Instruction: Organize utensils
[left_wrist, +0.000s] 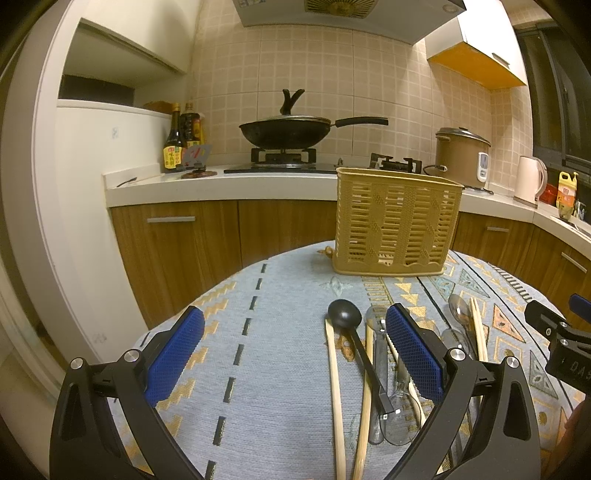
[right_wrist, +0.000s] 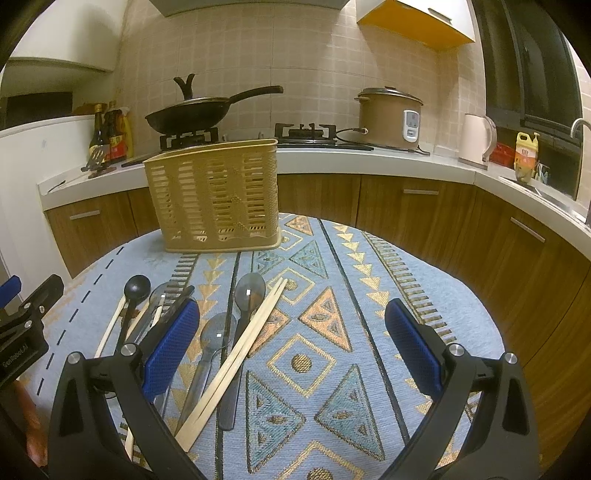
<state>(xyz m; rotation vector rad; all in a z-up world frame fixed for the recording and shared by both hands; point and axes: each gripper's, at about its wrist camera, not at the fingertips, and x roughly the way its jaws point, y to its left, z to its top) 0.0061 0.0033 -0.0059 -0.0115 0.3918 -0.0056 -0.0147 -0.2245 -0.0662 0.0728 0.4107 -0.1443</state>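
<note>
- Both grippers gape with nothing held: left gripper (left_wrist: 295, 345) and right gripper (right_wrist: 291, 338) hover above the tablecloth (right_wrist: 369, 280).
- Chopsticks (right_wrist: 236, 354), clear spoons (right_wrist: 249, 291) and a black ladle (left_wrist: 345, 314) lie crossed just before the basket (right_wrist: 214, 195).
- Risk: lifting one piece may drag its overlapped neighbours off the cloth.

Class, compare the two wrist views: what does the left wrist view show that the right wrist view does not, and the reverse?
Left wrist view only: the range hood overhead.

Right wrist view only: a faucet at the far right, and the pair of chopsticks in full.

Both: the basket, black ladle, wok, rice cooker, kettle, patterned tablecloth, and both open tongs, left tongs and right tongs.
</note>
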